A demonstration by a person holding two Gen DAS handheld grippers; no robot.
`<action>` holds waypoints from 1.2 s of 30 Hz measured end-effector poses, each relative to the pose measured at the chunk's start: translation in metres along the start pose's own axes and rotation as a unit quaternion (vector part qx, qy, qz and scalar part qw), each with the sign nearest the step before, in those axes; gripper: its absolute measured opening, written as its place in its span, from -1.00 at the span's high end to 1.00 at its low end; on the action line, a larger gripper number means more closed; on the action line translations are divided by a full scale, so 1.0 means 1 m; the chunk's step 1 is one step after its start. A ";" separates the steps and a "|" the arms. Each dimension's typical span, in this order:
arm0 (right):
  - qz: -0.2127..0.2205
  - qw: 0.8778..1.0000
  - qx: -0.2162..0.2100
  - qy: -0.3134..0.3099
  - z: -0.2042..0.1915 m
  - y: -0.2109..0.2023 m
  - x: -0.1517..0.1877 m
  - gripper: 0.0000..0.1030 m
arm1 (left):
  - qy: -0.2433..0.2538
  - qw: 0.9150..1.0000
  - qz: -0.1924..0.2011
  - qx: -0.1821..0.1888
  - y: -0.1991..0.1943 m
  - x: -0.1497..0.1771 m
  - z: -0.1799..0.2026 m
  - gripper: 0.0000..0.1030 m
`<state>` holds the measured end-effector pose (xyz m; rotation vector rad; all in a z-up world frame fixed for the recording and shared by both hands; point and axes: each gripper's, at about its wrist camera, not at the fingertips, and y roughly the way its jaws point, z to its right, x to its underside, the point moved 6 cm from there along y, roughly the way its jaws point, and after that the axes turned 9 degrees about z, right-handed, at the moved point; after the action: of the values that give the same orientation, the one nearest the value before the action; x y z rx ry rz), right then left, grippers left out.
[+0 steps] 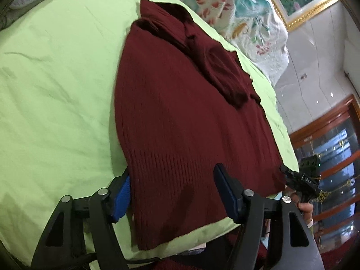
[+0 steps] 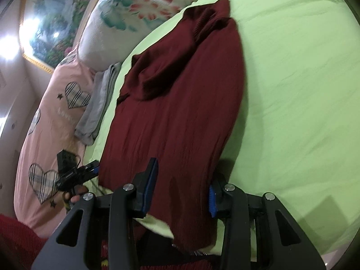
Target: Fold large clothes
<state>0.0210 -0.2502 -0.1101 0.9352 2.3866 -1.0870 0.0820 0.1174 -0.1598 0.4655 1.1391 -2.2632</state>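
A dark red ribbed sweater (image 1: 180,117) lies lengthwise on the light green bed sheet (image 1: 56,90), sleeves folded in over its body, collar at the far end. My left gripper (image 1: 172,186) is open, its blue-padded fingers straddling the sweater's near hem corner, one pad at the left edge. In the right wrist view the sweater (image 2: 180,103) runs away from me. My right gripper (image 2: 182,189) is open, its fingers straddling the other hem corner at the bed's edge. Each gripper shows in the other's view: the right one (image 1: 299,180), the left one (image 2: 78,173).
A floral quilt (image 1: 243,15) is bunched at the bed's far end. A pink heart-print pillow (image 2: 49,121) and a folded grey cloth (image 2: 99,103) lie beside the sweater. A framed painting (image 1: 310,2) hangs on the wall. Wooden glazed doors (image 1: 337,148) stand past the bed.
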 end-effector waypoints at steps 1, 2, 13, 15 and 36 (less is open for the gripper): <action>-0.004 1.000 -0.001 -0.004 -0.001 0.001 0.002 0.33 | 0.005 1.000 0.000 -0.001 0.000 0.001 0.001 -0.22; -0.005 1.000 0.000 -0.006 -0.004 0.003 0.005 0.38 | 0.006 1.000 -0.001 0.000 0.000 0.001 0.001 -0.19; 0.013 0.999 -0.031 -0.012 -0.007 0.002 0.000 0.90 | 0.007 0.999 0.030 0.023 -0.008 -0.003 0.010 0.95; 0.030 0.998 -0.054 -0.007 -0.012 -0.003 -0.009 0.90 | 0.006 0.998 0.052 0.033 -0.016 -0.013 0.016 0.95; 0.136 0.988 -0.071 0.031 -0.013 0.061 -0.242 0.90 | -0.002 0.985 0.171 0.012 0.056 -0.270 0.074 0.95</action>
<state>0.2366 -0.3120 -0.0001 1.2145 2.2647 -0.7880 0.3238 0.1178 -0.0085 0.6165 0.9487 -1.9782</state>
